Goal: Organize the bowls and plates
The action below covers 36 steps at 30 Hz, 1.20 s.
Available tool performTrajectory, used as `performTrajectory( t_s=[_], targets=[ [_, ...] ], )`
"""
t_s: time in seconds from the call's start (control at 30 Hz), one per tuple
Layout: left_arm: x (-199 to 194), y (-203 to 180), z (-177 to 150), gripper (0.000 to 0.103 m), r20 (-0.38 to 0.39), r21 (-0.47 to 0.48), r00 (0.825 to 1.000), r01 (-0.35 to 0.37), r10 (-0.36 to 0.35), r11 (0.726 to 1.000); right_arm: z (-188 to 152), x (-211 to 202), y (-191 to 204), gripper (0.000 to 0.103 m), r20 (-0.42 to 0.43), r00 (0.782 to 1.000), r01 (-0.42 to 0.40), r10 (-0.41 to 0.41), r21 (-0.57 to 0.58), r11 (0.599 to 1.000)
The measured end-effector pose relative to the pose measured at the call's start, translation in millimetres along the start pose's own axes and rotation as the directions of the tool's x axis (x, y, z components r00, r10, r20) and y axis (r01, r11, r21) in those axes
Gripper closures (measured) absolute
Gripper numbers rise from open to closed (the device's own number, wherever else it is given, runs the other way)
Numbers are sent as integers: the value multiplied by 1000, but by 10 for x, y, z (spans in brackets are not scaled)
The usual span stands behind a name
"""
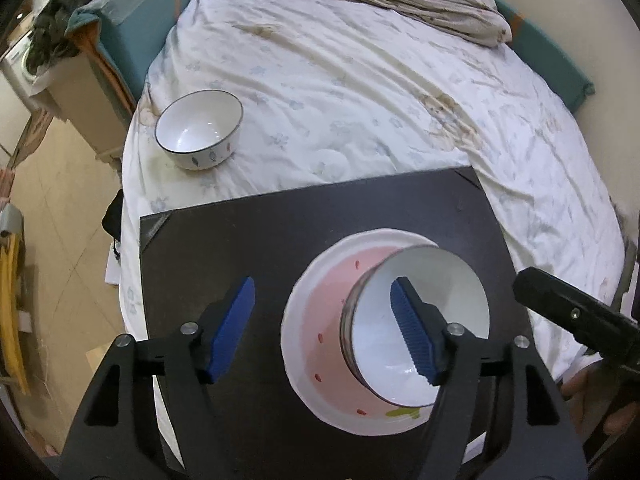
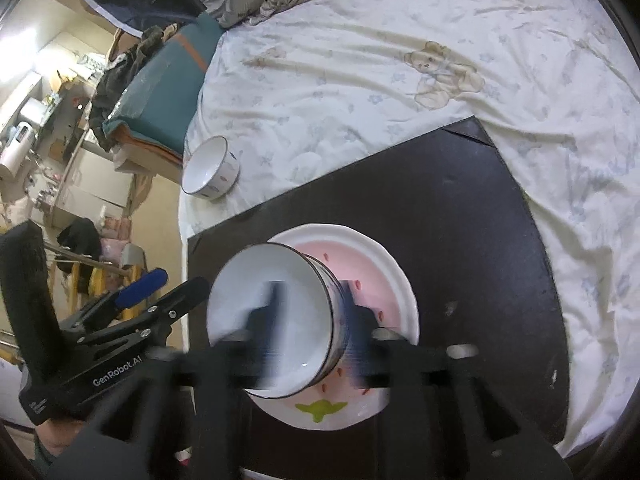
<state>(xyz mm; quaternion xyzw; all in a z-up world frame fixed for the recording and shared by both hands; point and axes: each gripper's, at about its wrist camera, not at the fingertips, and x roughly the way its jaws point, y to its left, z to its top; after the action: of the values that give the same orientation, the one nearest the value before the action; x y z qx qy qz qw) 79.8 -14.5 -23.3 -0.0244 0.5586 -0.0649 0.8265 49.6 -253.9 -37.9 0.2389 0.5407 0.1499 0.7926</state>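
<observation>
Black board [image 1: 248, 240] on bed sheet [image 1: 360, 92], far edge and both far corners visible, sheet showing past them on three sides. Bare board left of the plate and beyond it; less to the right, where board edge runs near the plate rim.

Pink-and-white plate [image 1: 316, 320] flat on board, right of centre in left wrist view. White bowl with dark rim [image 1: 420, 320] over the plate, tilted, mouth facing the cameras, empty inside. Cannot tell if its base touches the plate.

Second white bowl [image 1: 199, 135] upright on sheet, off the board's far-left corner, close to the bed edge, well apart from the plate. Empty too.

Left gripper [image 1: 324, 328] spread wide, gripping nothing; left blue pad [image 1: 232, 328] over bare board, right blue pad in front of the tilted bowl's mouth.

Right gripper [image 2: 312, 320] motion-blurred; one finger inside the bowl [image 2: 272, 316], the other outside the wall on the plate [image 2: 396, 284] side, straddling the rim. Looks clamped on the wall, but blur too heavy to confirm contact.

Floor drop-off left of bed, clutter beyond.
</observation>
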Motion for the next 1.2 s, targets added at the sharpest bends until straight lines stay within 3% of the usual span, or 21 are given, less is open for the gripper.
performTrajectory(
  t_s=[0.03,0.27,0.37,0.47,0.53,0.67,0.8,0.97,1.13,1.2],
  targets=[
    [-9,23,22,36,6,-4,1000,-7,7,1000,-9,-28,-10,4,25,1000,-2,2,5,1000],
    [-37,337,395,35,32,-75,999,0,3,997,251,-33,178,4,4,999,33,-33,-29,999],
    [-41,547,566,35,66,-140,997,-22,32,990,411,-10,304,4,-2,998,56,-56,-49,997],
    [3,795,759,27,93,-184,993,-57,75,981,626,44,445,4,-7,998,61,-61,-53,997],
    [56,1024,871,22,99,-238,991,-68,94,969,760,113,523,4,-18,997,73,-74,-54,996],
    [145,1535,1034,20,79,-411,994,-36,75,911,1038,414,728,4,-82,992,92,-99,-85,992],
    [246,1774,1120,19,61,-483,998,18,13,876,1300,831,919,4,-133,974,158,-181,-163,974],
    [507,1872,1269,19,23,-448,998,-49,66,892,1552,1331,1026,4,-186,973,121,-137,-96,988],
    [899,2009,1305,19,-32,-453,999,-46,35,891,1662,1833,1151,7,-231,961,134,-152,-91,987],
    [1037,2042,1307,19,-57,-448,998,-53,30,893,1683,2037,1167,12,-255,953,144,-160,-81,986]
  ],
)
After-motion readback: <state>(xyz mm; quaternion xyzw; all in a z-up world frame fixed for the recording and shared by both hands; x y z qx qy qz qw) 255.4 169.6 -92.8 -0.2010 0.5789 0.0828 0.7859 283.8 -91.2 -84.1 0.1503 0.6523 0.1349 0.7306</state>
